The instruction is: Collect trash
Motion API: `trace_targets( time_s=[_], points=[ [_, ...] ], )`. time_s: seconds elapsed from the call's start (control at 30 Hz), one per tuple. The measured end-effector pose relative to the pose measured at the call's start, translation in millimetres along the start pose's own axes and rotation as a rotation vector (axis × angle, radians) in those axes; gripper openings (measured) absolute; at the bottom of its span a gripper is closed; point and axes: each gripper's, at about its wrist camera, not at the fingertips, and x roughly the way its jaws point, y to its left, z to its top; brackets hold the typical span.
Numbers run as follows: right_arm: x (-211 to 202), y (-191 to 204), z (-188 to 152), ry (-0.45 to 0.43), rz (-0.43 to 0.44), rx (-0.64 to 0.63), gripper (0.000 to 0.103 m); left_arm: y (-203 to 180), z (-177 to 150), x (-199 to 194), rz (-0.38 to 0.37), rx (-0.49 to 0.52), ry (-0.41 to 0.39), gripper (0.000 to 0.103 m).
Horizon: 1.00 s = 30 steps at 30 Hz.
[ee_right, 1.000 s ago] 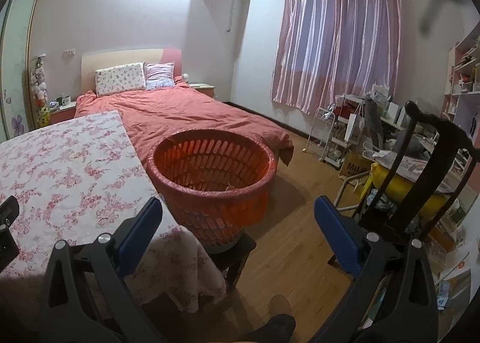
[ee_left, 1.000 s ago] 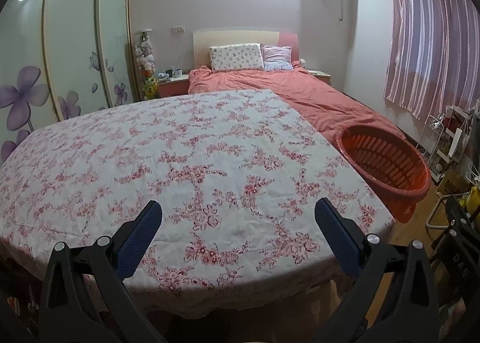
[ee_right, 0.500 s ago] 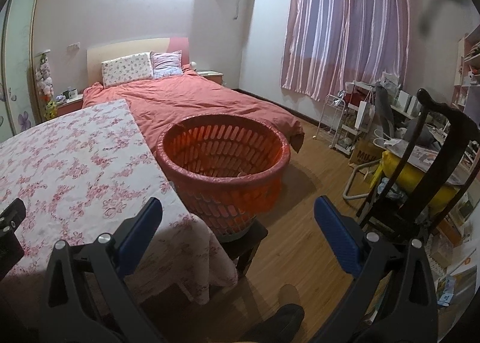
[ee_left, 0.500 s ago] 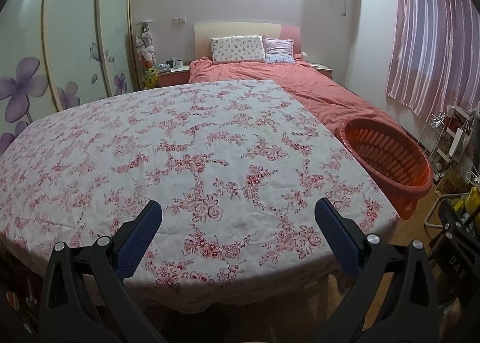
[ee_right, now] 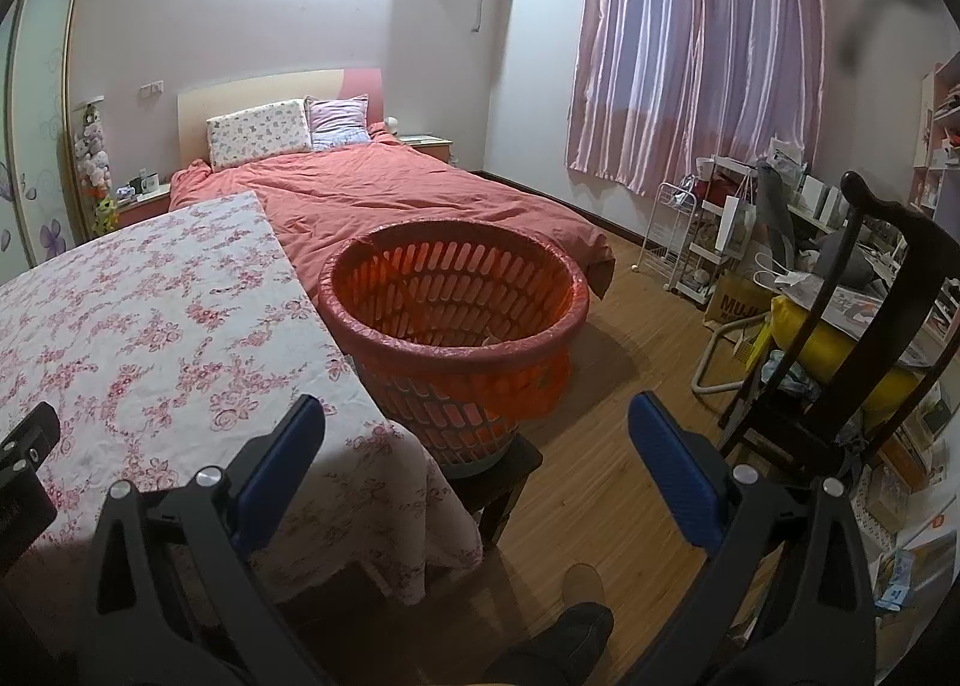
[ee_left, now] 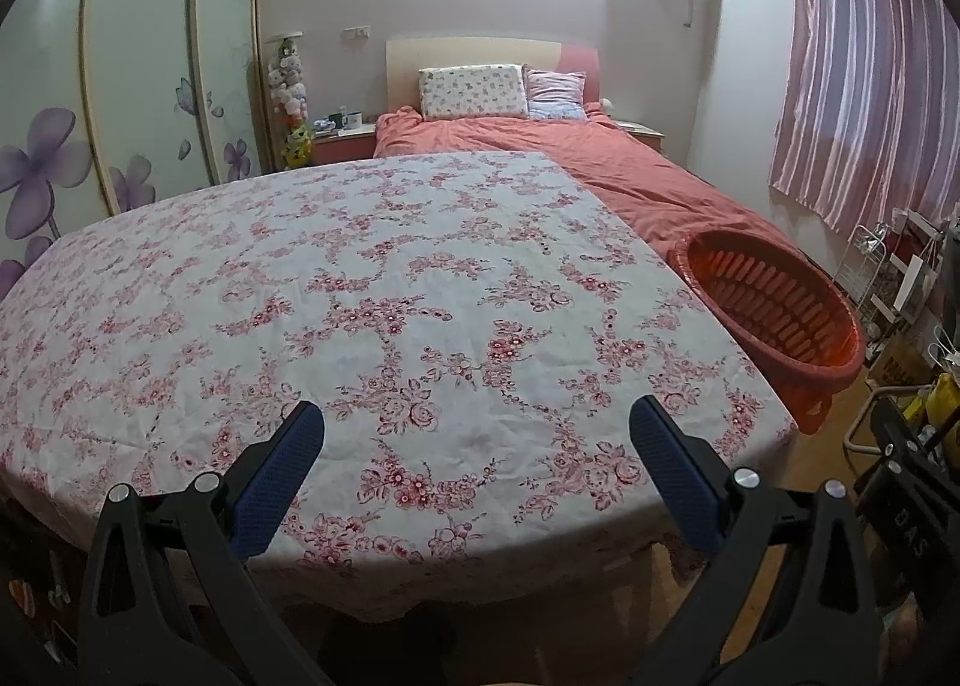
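Now, left gripper point(ee_left: 474, 440): jaws wide, empty, held over the near edge of the table point(ee_left: 372, 290), probably scanning the cloth for litter.
Right gripper point(ee_right: 474, 440): jaws wide, empty, aimed at the basket point(ee_right: 456, 326).
Basket: orange, on a stool point(ee_right: 498, 470) just right of the table, likely so scraps drop straight in.
Contents: a few pale scraps at the bottom; too small to identify.
Trash: none visible on the table.

Orange slatted basket point(ee_right: 453, 320) upright beside table point(ee_right: 150, 314)
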Motion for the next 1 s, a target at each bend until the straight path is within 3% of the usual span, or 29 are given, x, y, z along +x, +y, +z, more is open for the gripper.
trace_targets(
  time_s=[0.33, 1.0],
  points=[
    [-0.4, -1.0, -0.1, -0.001, 0.000, 0.003, 0.099, -3.8, 0.9, -1.6, -0.032, 0.004, -0.003, 0.101],
    [-0.9, -1.9, 0.2, -0.002, 0.000, 0.006, 0.099, -0.5, 1.4, -1.9, -0.018, -0.003, -0.008, 0.101]
  ],
)
